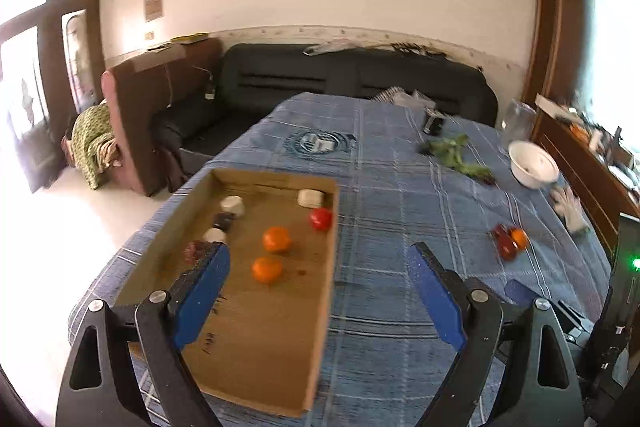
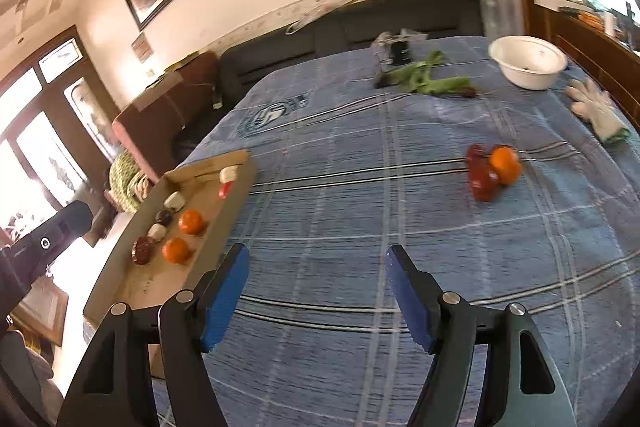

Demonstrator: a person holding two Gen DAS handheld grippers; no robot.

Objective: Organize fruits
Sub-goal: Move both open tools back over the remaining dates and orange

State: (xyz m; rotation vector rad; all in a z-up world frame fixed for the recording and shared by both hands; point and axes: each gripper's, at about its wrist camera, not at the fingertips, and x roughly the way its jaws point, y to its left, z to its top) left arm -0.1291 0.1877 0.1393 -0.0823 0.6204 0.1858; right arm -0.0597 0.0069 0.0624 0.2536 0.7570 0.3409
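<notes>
Blue, finely speckled pads are seen on the black fingers of both grippers, and each pair is spread wide with nothing between. The left gripper is held above the near end of a shallow cardboard tray, whose brown floor is matte and faintly stained, with a scrawl of dark marks near the left pad that cannot be read. Two round oranges lie in the tray's middle, a glossy red fruit sits against its right wall, and pale, rounded blocks and dark red pieces are lined along its left side. The right gripper is held over a blue checked cloth, woven with white and black lines and printed with a round emblem whose lettering is too blurred to be read. Further out on the cloth, well apart from the tray, a third orange is seen touching a cluster of shiny dark red fruit. Beyond these lie a leafy green sprig, a smooth white bowl and a white knitted glove near the cloth's right edge.
</notes>
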